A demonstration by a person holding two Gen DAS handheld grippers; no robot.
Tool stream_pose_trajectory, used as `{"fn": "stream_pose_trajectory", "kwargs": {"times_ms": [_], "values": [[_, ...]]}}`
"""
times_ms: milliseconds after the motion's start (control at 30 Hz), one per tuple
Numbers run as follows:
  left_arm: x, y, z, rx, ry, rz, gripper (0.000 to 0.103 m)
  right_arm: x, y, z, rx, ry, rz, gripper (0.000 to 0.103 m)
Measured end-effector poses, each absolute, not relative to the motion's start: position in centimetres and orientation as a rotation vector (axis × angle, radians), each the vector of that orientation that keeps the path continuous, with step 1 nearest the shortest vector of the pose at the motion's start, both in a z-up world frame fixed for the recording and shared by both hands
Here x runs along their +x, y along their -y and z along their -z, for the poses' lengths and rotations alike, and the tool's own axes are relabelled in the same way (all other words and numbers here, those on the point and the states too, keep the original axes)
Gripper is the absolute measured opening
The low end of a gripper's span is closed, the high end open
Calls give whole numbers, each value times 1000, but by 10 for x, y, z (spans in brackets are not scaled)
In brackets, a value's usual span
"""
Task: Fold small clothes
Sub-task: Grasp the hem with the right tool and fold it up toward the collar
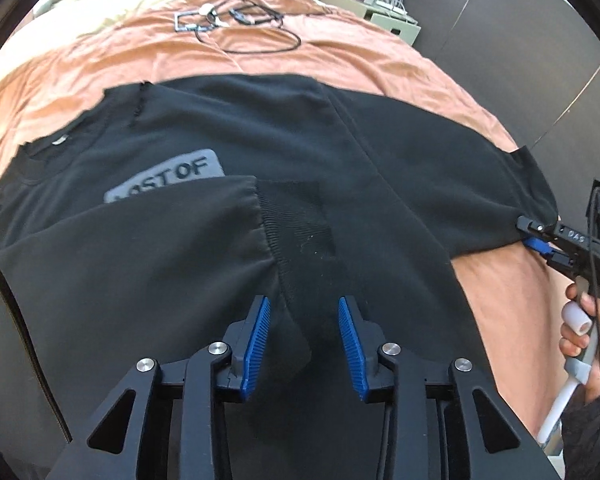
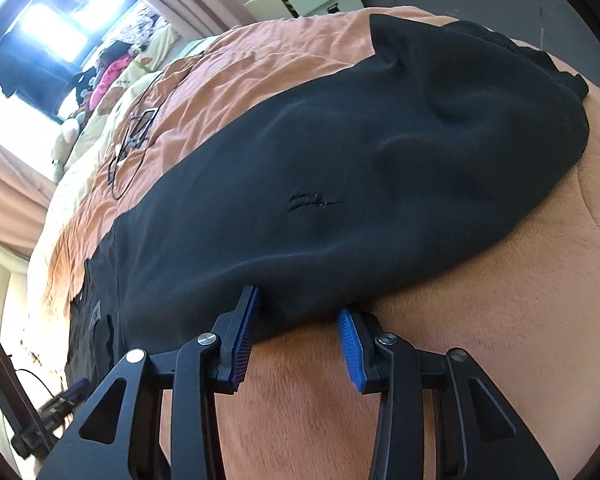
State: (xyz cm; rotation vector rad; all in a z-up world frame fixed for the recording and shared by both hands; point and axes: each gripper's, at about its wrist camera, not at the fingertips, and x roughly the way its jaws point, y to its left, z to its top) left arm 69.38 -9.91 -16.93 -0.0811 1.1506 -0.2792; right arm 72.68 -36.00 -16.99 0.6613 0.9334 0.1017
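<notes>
Grey patch (image 1: pixel 168 178) on chest of black sweatshirt (image 1: pixel 260 128): dark capitals, legible part "OSTOF", first letter hidden by folded sleeve (image 1: pixel 140 248) | small tag (image 1: pixel 59 141) at collar: unreadable | embroidered mark (image 2: pixel 312 201) on sweatshirt, right wrist view: unreadable

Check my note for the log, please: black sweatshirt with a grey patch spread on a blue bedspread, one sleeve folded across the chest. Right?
Not quite. The bedspread is orange, not blue, as the left wrist view shows. The rest holds: the black sweatshirt has a grey patch, and one sleeve lies folded across the chest.
</notes>
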Motion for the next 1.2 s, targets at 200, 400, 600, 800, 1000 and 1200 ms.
{"fn": "stream_pose_trajectory", "kwargs": {"times_ms": [200,400,600,800,1000,1200], "values": [[704,105,185,-98,-1169,274,31,727,359,158,658,-896,-97,2],[707,100,186,-127,-1179,285,31,715,347,99,574,-806,-140,2],[708,97,186,-146,-1180,290,31,702,319,45,506,-751,-191,1],[708,90,182,-205,-1182,301,31,693,291,14,473,-727,-241,1],[702,96,163,-198,-1125,303,31,689,262,-2,449,-709,-293,1],[703,103,158,-300,-1079,373,31,690,245,-7,444,-700,-345,1]]}}
